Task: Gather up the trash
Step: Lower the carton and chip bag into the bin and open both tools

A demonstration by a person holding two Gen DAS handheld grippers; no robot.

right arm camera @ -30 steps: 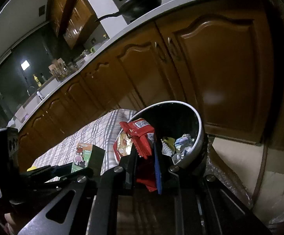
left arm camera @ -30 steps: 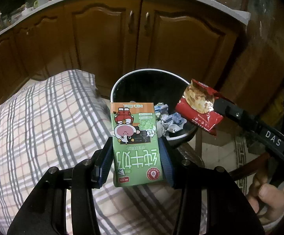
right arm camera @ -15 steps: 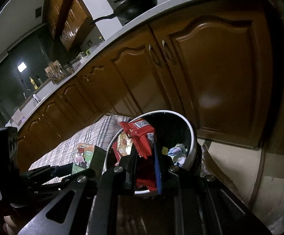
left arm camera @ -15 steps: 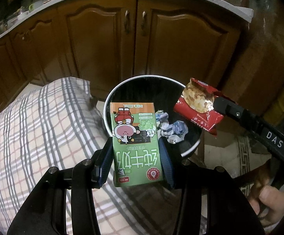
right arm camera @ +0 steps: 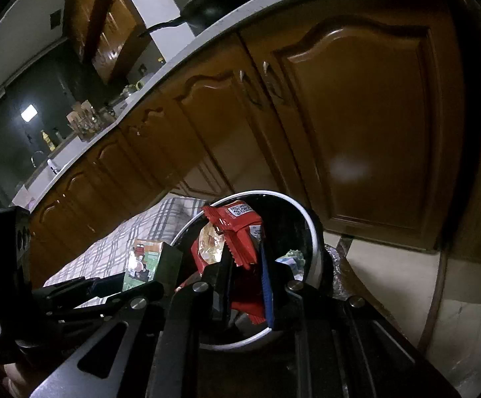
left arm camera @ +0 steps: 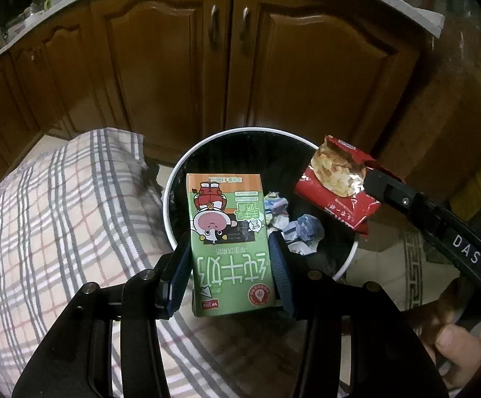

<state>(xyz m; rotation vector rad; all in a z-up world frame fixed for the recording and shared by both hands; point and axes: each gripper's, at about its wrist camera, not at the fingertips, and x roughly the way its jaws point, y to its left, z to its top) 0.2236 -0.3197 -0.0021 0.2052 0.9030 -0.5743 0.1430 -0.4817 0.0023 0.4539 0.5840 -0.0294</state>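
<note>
Trash bin (left arm camera: 174,179), white-rimmed, already holds crumpled paper (left arm camera: 301,232). Green milk carton (left arm camera: 230,245) is clamped in left gripper (left arm camera: 230,265) over the rim; red snack wrapper (left arm camera: 336,185) is pinched by right gripper (right arm camera: 245,285) above the opening. Both drops are judged pending.

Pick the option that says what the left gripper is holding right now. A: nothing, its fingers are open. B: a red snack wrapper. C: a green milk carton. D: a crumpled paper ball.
C: in the left wrist view the left gripper is clamped on both sides of the green milk carton, held above the trash bin, while the red snack wrapper sits in the right gripper.
</note>
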